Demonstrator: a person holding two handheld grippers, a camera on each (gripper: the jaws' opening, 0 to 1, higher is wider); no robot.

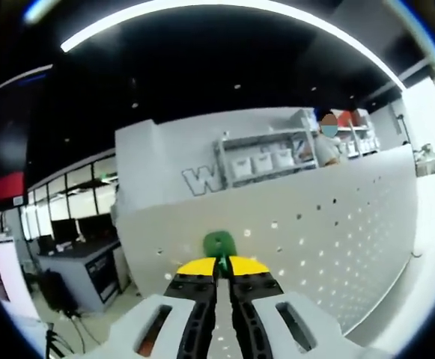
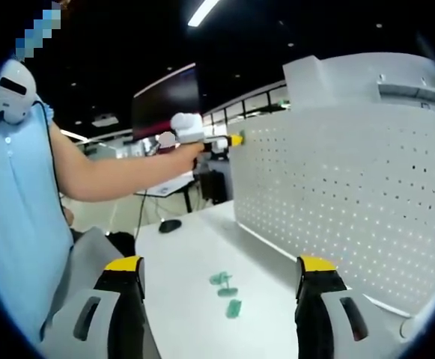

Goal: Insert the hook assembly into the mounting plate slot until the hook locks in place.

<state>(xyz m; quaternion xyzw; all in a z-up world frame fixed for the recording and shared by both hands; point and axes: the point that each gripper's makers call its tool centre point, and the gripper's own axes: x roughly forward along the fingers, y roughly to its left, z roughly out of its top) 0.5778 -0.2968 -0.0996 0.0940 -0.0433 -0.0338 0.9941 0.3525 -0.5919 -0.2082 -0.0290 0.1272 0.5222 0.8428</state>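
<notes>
Left tongs (image 1: pixel 222 263) are clamped on a green hook (image 1: pixel 219 243), held right up against the white pegboard (image 1: pixel 337 239). Right tongs (image 2: pixel 221 271) are wide apart over the table (image 2: pixel 195 247), with three more green hooks (image 2: pixel 227 292) lying at 6 o'clock.

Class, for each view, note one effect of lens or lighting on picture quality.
Left gripper view: the fisheye bends the ceiling light strip into an arc, and the green hook looks soft. Right gripper view: the pegboard bulges outward, and the ceiling is dark.
</notes>
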